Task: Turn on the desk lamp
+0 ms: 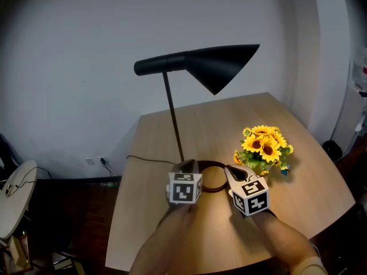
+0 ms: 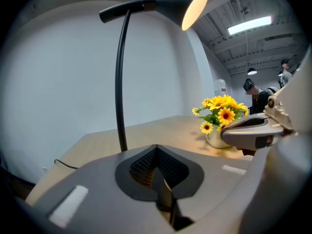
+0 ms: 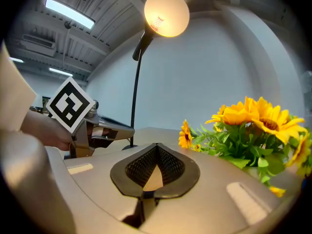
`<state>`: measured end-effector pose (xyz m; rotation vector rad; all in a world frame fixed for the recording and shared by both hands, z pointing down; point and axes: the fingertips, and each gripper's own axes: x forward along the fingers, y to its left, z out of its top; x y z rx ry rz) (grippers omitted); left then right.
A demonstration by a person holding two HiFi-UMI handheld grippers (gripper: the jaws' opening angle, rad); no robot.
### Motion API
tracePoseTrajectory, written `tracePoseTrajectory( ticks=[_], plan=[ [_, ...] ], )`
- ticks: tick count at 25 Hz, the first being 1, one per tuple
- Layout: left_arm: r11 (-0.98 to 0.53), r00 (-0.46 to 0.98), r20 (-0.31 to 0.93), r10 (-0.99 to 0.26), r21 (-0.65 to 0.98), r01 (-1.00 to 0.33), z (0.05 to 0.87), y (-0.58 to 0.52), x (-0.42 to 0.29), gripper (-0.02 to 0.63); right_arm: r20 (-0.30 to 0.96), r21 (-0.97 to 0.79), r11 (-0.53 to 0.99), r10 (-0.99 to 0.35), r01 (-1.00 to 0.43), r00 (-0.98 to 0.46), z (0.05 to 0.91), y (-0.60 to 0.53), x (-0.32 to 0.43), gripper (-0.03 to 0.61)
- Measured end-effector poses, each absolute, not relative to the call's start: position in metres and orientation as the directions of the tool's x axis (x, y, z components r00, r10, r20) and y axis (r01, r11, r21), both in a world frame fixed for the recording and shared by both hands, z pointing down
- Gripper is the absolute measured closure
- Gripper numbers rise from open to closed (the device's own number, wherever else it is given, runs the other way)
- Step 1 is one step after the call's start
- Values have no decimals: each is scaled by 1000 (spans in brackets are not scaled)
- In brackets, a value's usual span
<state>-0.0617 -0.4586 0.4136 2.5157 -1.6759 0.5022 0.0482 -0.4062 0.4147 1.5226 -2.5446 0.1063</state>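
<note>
The desk lamp (image 1: 198, 67) stands lit on the desk (image 1: 309, 176). At its base, the left claw (image 1: 187, 166) and right claw (image 1: 231, 173) flank it, both clenched empty. Sunflowers (image 1: 262, 148) sit right of the lamp.

Black desk lamp (image 1: 218, 67), yellow sunflowers (image 1: 264, 144) with green leaves (image 3: 234, 150), tan table (image 1: 309, 182), white wall (image 1: 86, 39)

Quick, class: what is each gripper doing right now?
Left gripper: jaws closed, holding nothing.
Right gripper: jaws closed, holding nothing.
</note>
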Motion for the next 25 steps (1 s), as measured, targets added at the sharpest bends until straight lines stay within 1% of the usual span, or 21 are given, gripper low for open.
tracePoseTrajectory(
  ticks=[9,17,21,25],
  plan=[
    [-378,340,250,-907,-124,-917,384,-407,-59,617,140,29,467,-878,-884,-459,382,-378,53,580],
    [-387,366,169,-915,-119,-914,349,-341,-53,617,90,35,488,-871,-872,-483,352,-324,47,580],
    [-387,371,135,-919,-115,-915,344,-308,-53,617,76,47,501,-864,-864,-497,343,-295,47,580],
    [-383,373,109,-921,-94,-919,347,-274,-55,617,47,14,502,-864,-865,-501,335,-266,52,580]
  ],
)
